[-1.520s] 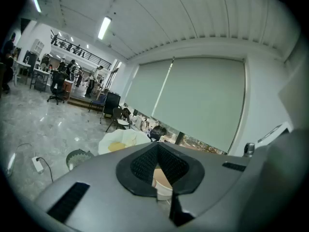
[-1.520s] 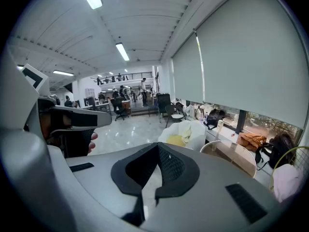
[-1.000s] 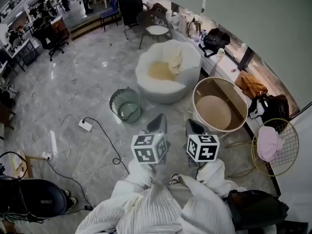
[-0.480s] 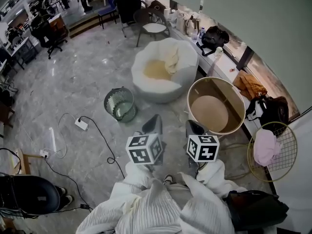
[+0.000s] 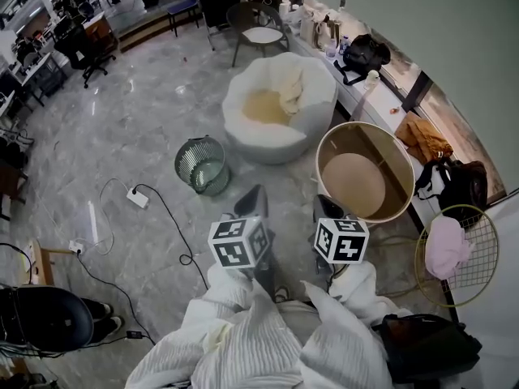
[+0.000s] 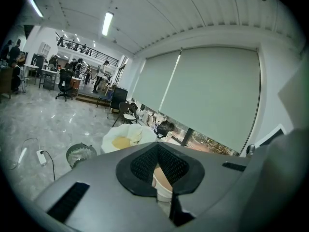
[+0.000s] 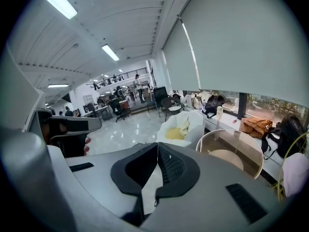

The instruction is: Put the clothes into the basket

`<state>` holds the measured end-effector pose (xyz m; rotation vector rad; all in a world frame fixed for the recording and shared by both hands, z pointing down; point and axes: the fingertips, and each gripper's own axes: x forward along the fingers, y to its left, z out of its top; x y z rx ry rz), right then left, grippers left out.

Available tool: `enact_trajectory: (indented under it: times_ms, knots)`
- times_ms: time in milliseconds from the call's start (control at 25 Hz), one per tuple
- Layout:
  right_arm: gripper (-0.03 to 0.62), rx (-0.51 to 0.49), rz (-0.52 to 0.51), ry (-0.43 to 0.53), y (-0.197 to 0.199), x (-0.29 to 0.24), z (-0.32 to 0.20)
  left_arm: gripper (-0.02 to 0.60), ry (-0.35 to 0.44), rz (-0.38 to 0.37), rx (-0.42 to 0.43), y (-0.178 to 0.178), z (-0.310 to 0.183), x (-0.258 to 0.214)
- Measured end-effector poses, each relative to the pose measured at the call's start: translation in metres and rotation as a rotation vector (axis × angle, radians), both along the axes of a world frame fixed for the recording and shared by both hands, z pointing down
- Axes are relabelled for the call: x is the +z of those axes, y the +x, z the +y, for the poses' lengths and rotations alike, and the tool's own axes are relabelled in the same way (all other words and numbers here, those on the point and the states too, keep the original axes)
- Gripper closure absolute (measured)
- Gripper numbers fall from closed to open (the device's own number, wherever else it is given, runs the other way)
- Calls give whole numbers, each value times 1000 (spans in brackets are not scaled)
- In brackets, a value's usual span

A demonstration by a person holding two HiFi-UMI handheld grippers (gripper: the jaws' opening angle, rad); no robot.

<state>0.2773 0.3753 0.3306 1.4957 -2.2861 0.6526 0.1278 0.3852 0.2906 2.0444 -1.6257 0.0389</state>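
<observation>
round tan basket (image 5: pixel 393 167), white rim, white ribbed clothes (image 5: pixel 251 343) bunched nearby

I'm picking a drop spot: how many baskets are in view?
3: the large tan basket right of the beanbag, the small wire basket on the open floor, the gold wire basket holding a pink garment. More may be hidden.

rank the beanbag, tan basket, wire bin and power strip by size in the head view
1. beanbag, largest
2. tan basket, only slightly smaller; these two are nearly alike
3. wire bin
4. power strip, smallest
</observation>
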Motion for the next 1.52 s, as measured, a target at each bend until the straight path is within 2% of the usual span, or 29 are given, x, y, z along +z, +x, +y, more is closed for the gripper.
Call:
enact_trajectory:
  times_ms: [200, 400, 800, 1200, 1520]
  knots:
    - [569, -11, 8, -13, -9, 9, -27, 577, -10, 11, 5, -3, -30, 10]
    - [569, 2, 22, -13, -12, 9, -76, 577, -2, 26, 20, -7, -80, 11]
    - [569, -1, 41, 6, -66, -8, -182, 577, 21, 35, 21, -59, -185, 2]
    - [569, -14, 73, 28, -123, -16, -261, 577, 35, 76, 11, -115, -267, 0]
    - [569, 3, 97, -5, -129, -2, -290, 577, 10, 93, 23, -126, -296, 16]
